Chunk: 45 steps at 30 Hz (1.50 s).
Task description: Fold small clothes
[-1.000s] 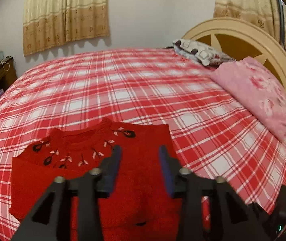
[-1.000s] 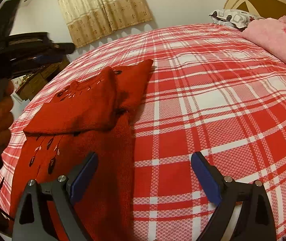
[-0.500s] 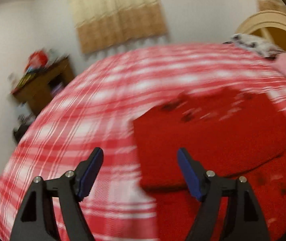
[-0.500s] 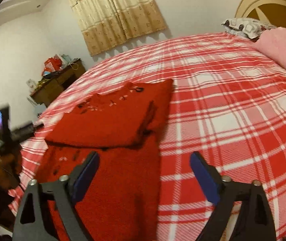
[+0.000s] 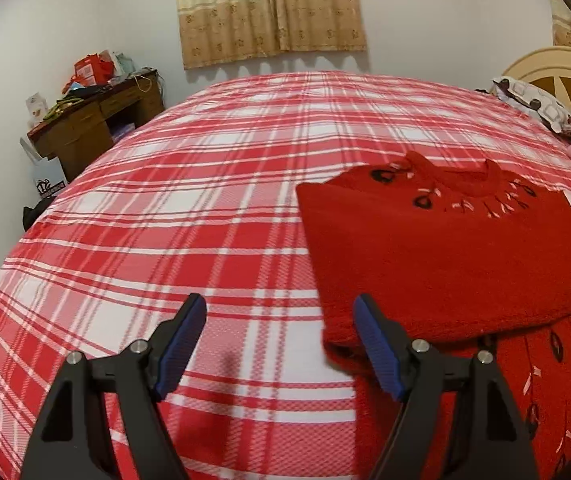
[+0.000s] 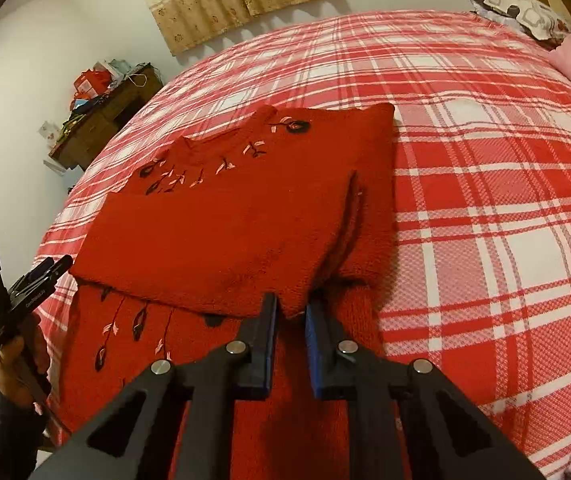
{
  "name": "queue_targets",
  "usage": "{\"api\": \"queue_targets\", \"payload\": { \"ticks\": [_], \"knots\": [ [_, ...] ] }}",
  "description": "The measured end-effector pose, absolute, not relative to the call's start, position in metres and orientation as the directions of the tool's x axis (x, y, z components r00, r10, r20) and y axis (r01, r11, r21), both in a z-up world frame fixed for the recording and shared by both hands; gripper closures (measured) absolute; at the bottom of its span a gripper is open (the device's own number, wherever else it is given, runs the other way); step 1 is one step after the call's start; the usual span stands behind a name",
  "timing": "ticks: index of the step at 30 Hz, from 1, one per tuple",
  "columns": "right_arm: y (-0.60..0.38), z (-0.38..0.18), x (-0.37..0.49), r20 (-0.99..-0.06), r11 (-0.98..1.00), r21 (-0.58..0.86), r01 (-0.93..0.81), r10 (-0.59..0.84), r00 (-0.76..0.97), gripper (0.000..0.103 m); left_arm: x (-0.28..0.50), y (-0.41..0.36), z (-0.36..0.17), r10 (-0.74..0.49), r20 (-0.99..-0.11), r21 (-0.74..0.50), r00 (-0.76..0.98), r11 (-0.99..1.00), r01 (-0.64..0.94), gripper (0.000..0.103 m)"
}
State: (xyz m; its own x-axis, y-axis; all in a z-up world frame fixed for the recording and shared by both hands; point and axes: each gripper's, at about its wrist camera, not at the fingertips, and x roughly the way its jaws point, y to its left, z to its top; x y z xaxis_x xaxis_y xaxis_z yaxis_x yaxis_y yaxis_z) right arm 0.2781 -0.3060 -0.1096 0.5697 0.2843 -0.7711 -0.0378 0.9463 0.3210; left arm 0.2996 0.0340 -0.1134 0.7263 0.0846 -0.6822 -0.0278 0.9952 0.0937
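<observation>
In the right wrist view, the right gripper [image 6: 290,312] fills the bottom centre of the frame, its jaws closing, with the near corner of the folded red sweater [image 6: 245,216] caught in the narrow gap between the blue pads [image 6: 269,336]; whether the pads press the knit already is hard to tell, though it looks pinched. The sweater lies on the red plaid bedspread [image 6: 485,200], its upper part doubled over the lower part, whose embroidered black and pink leaves show at lower left of the frame. At the left edge a hand [image 6: 17,360] holds the handle of the other tool. In the left wrist view, the left gripper [image 5: 279,340] sits at the bottom of the frame with its jaws wide apart and nothing between them but bare bedspread; its right-hand pad stands just at the sweater's near left corner, with contact unclear. The sweater takes up the right half of that view, collar toward the far side. Further back, a wooden desk [image 5: 97,124] piled with clutter stands at upper left, a beige curtain [image 5: 269,8] hangs at top centre, and a patterned pillow [image 5: 533,104] lies at upper right before a cream headboard [image 5: 557,68]
</observation>
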Motion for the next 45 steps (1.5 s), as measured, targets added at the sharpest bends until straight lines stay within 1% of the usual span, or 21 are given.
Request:
{"api": "queue_targets", "payload": {
  "ticks": [2, 5, 7, 11, 12, 17, 20, 21, 22, 23, 24, 27, 29, 32, 34, 37, 45],
  "knots": [
    [-0.303, -0.103, 0.274, -0.762, 0.953, 0.298, -0.048, 0.268, 0.59, 0.091, 0.299, 0.033, -0.115, 0.084, -0.684, 0.097, 0.724, 0.995, -0.024, 0.024],
    [-0.305, -0.094, 0.266, -0.75, 0.966, 0.254, -0.04, 0.223, 0.623, 0.091, 0.299, 0.034, -0.116, 0.086, -0.683, 0.1, 0.725, 0.995, -0.024, 0.02],
    [-0.312, -0.095, 0.267, -0.756, 0.969, 0.248, -0.013, 0.202, 0.622, 0.091, 0.298, 0.035, -0.118, 0.08, -0.685, 0.094, 0.724, 0.995, -0.021, 0.017],
    [-0.317, -0.112, 0.273, -0.788, 0.968, 0.249, 0.003, 0.201, 0.582, 0.091, 0.297, 0.036, -0.118, 0.073, -0.683, 0.091, 0.727, 0.996, -0.015, 0.017],
    [-0.316, -0.114, 0.273, -0.793, 0.973, 0.231, 0.011, 0.182, 0.581, 0.091, 0.296, 0.036, -0.117, 0.074, -0.682, 0.091, 0.727, 0.996, -0.016, 0.017],
    [-0.31, -0.105, 0.269, -0.797, 0.981, 0.193, 0.009, 0.152, 0.585, 0.091, 0.298, 0.042, -0.113, 0.089, -0.67, 0.09, 0.737, 0.995, -0.038, 0.016],
    [-0.306, -0.09, 0.265, -0.772, 0.989, 0.147, 0.018, 0.103, 0.627, 0.082, 0.301, 0.041, -0.117, 0.097, -0.679, 0.103, 0.727, 0.994, -0.036, 0.015],
    [-0.303, -0.085, 0.265, -0.763, 0.991, 0.129, 0.015, 0.09, 0.64, 0.073, 0.302, 0.04, -0.119, 0.101, -0.682, 0.112, 0.724, 0.993, -0.034, 0.015],
    [-0.298, -0.078, 0.266, -0.748, 0.993, 0.12, 0.002, 0.089, 0.657, 0.067, 0.302, 0.038, -0.12, 0.107, -0.684, 0.121, 0.722, 0.992, -0.032, 0.015],
    [-0.294, -0.074, 0.266, -0.738, 0.991, 0.13, -0.018, 0.109, 0.666, 0.058, 0.302, 0.037, -0.12, 0.11, -0.682, 0.124, 0.723, 0.992, -0.033, 0.015],
    [-0.289, -0.072, 0.269, -0.729, 0.987, 0.15, -0.048, 0.144, 0.669, 0.056, 0.302, 0.036, -0.12, 0.111, -0.682, 0.125, 0.723, 0.992, -0.034, 0.015],
    [-0.278, -0.073, 0.281, -0.703, 0.956, 0.252, -0.152, 0.289, 0.65, 0.056, 0.302, 0.035, -0.12, 0.116, -0.683, 0.129, 0.721, 0.991, -0.038, 0.015],
    [-0.276, -0.082, 0.294, -0.705, 0.936, 0.311, -0.167, 0.345, 0.62, 0.056, 0.302, 0.034, -0.121, 0.122, -0.682, 0.134, 0.721, 0.99, -0.041, 0.015],
    [-0.283, -0.099, 0.308, -0.739, 0.943, 0.311, -0.117, 0.318, 0.595, 0.056, 0.302, 0.033, -0.123, 0.123, -0.684, 0.135, 0.719, 0.99, -0.041, 0.015],
    [-0.291, -0.11, 0.312, -0.767, 0.956, 0.282, -0.079, 0.275, 0.58, 0.056, 0.303, 0.032, -0.123, 0.123, -0.682, 0.137, 0.721, 0.99, -0.039, 0.015],
    [-0.298, -0.113, 0.309, -0.753, 0.947, 0.305, -0.102, 0.305, 0.583, 0.057, 0.303, 0.032, -0.123, 0.12, -0.681, 0.138, 0.723, 0.99, -0.035, 0.015],
    [-0.292, -0.112, 0.301, -0.765, 0.974, 0.208, -0.089, 0.219, 0.606, 0.057, 0.3, 0.032, -0.122, 0.108, -0.687, 0.123, 0.718, 0.992, -0.031, 0.015]
  ]
}}
